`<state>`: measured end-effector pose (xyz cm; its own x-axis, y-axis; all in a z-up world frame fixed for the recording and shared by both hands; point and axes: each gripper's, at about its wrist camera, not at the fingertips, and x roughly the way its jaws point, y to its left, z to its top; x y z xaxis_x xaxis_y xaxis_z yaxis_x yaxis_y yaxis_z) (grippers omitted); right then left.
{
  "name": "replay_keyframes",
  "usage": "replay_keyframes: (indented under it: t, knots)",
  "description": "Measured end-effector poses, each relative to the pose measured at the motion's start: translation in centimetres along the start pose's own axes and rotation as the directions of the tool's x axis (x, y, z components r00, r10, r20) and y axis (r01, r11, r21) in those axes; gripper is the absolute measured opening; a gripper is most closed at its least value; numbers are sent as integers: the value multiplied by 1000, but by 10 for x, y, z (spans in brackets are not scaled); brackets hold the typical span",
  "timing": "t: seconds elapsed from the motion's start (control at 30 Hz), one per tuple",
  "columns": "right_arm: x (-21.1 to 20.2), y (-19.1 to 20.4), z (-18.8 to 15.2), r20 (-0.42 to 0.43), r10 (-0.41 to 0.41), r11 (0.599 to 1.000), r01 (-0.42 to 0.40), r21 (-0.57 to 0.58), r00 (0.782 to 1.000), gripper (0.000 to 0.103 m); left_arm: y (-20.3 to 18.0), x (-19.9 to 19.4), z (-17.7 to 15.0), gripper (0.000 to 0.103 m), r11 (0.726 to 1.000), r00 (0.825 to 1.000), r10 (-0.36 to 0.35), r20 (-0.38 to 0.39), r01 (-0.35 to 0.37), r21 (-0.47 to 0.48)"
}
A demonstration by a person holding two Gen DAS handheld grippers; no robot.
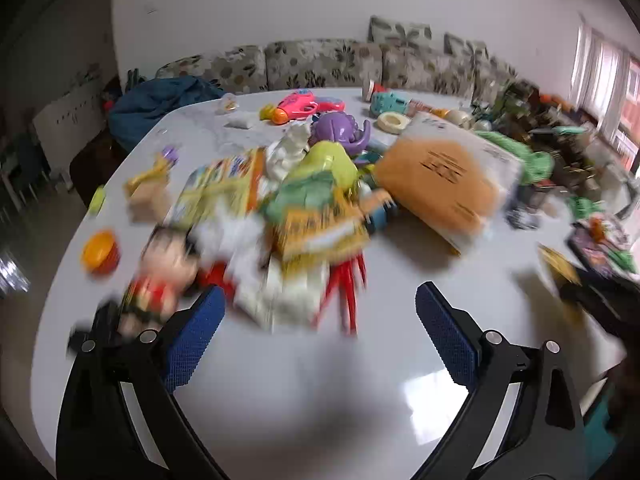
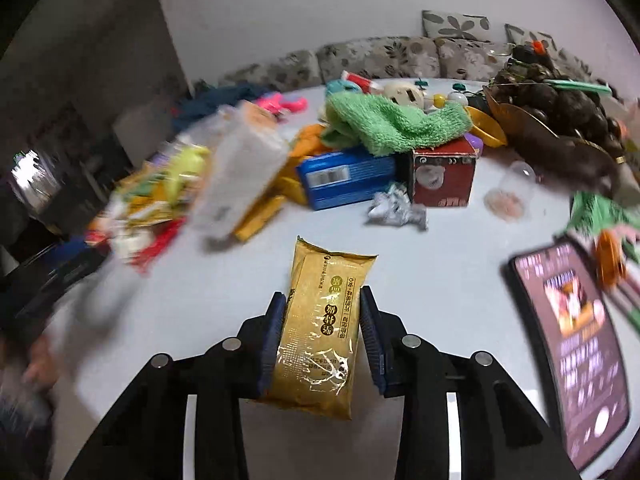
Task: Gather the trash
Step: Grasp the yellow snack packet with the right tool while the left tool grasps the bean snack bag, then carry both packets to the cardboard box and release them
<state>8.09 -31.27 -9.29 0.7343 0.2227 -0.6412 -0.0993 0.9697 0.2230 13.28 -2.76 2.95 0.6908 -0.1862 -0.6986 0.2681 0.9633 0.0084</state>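
Note:
My right gripper (image 2: 323, 312) is shut on a gold foil snack packet (image 2: 320, 328) and holds it above the white table (image 2: 440, 264). My left gripper (image 1: 318, 312) is open and empty, just in front of a blurred heap of wrappers (image 1: 316, 232), a white crumpled bag (image 1: 280, 292) and red sticks (image 1: 348, 292). A crumpled silver foil wrapper (image 2: 394, 210) lies beyond the gold packet. The left wrist view is motion-blurred.
An orange-and-white package (image 1: 444, 184), purple toy (image 1: 340, 130), pink toy (image 1: 300, 106) and doll (image 1: 160, 276) crowd the table (image 1: 320, 400). In the right wrist view: blue box (image 2: 348, 178), red box (image 2: 444, 176), green towel (image 2: 392, 124), phone (image 2: 576, 344), dark fruit bowl (image 2: 552, 116).

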Motion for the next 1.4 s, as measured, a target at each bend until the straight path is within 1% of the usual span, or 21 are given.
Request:
replay_keyframes:
  t: [0.2, 0.23, 0.27, 0.3, 0.33, 0.4, 0.47, 0.53, 0.63, 0.73, 0.83, 0.97, 1.07, 1.13, 1.2, 1.23, 1.27, 1.3, 1.33, 1.37, 1.4]
  knots:
    - [-17, 5, -15, -4, 77, 997, -77, 22, 997, 37, 5, 67, 45, 93, 995, 989, 62, -132, -72, -72]
    - [-18, 5, -16, -2, 86, 996, -85, 26, 996, 37, 7, 70, 46, 84, 991, 988, 103, -112, -112, -78]
    - [-19, 6, -17, 2, 90, 996, -90, 28, 996, 37, 7, 69, 46, 62, 988, 987, 126, -96, -134, -72]
    - [-17, 5, -15, 9, 98, 995, -98, 30, 995, 37, 7, 66, 46, 56, 989, 988, 130, -89, -136, -62]
    - [-17, 4, -14, 14, 102, 994, -102, 32, 995, 37, 11, 59, 47, 48, 992, 993, 79, -89, -87, -94]
    - [-19, 4, -12, 33, 109, 993, -110, 38, 994, 37, 17, 33, 46, 47, 991, 999, 25, -36, -30, -128]
    - [-24, 7, -10, 52, 117, 992, -119, 29, 992, 37, 13, -11, 45, 47, 995, 997, 30, 65, -24, -99]
    - [-31, 11, -8, 72, 132, 991, -134, 22, 989, 37, 8, -63, 38, 47, 998, 985, -13, 172, 25, -63]
    - [-48, 19, -4, 97, 177, 983, -180, 19, 979, 37, -2, -129, 19, 47, 998, 959, -52, 279, 55, -5]
    - [-72, 31, -3, 131, 217, 976, -218, -5, 967, 37, -12, -178, -10, 47, 994, 939, -98, 330, 76, 79]
    - [-99, 46, -9, 134, 273, 962, -269, -47, 953, 37, -22, -201, -47, 47, 986, 938, -124, 325, 79, 150]
    - [-119, 67, -34, 53, 335, 939, -328, -106, 941, 37, -36, -203, -106, 47, 972, 967, -140, 215, 92, 217]
    - [-112, 83, -71, -86, 343, 924, -353, -147, 935, 37, -34, -177, -149, 47, 966, 985, -161, 69, 143, 217]
    - [-96, 88, -92, -170, 331, 922, -357, -154, 928, 37, -33, -150, -176, 48, 964, 985, -169, -41, 174, 200]
    - [-66, 88, -117, -275, 320, 925, -362, -118, 907, 37, -27, -125, -200, 49, 964, 974, -183, -136, 205, 172]
    - [-52, 87, -127, -311, 322, 925, -367, -98, 894, 38, -25, -101, -212, 53, 963, 958, -194, -211, 227, 145]
    - [-25, 83, -143, -368, 312, 932, -357, -61, 876, 39, -24, -81, -222, 64, 962, 940, -203, -273, 244, 126]
    - [-2, 80, -156, -422, 305, 937, -348, -26, 854, 44, -21, -61, -233, 72, 958, 920, -216, -328, 264, 111]
    - [17, 76, -166, -466, 292, 944, -329, 2, 835, 61, -20, -39, -246, 84, 960, 903, -204, -377, 260, 106]
    - [36, 72, -178, -502, 260, 957, -291, 17, 825, 69, -20, -19, -259, 88, 965, 894, -170, -415, 237, 116]
    - [44, 71, -184, -522, 243, 961, -275, 17, 817, 69, -20, -7, -267, 88, 964, 883, -159, -442, 235, 122]
